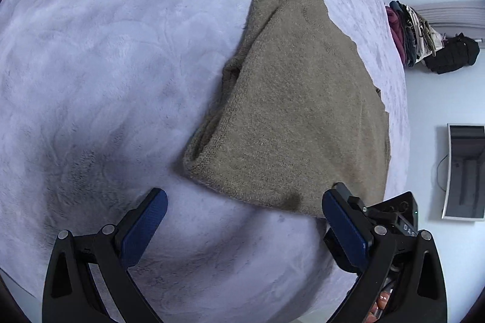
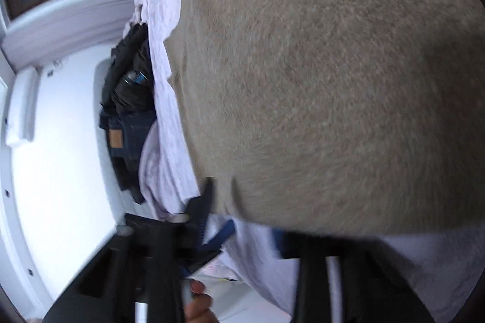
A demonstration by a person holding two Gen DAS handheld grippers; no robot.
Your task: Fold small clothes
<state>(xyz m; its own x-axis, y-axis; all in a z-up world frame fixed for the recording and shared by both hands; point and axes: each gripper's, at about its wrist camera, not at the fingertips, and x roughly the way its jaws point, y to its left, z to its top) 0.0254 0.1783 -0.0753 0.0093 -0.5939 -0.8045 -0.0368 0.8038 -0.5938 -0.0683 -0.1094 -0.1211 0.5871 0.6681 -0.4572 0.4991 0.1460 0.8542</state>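
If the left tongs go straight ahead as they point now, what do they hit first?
Probably the near hem of the brown sweater, lying ahead of the open left tongs on the fleece blanket. Depth is unclear, so they may meet the blanket first.

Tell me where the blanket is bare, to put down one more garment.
Bare: the blanket left of the sweater, reaching the left gripper. Crowded: the right edge, where the sweater nearly meets the clothes pile.
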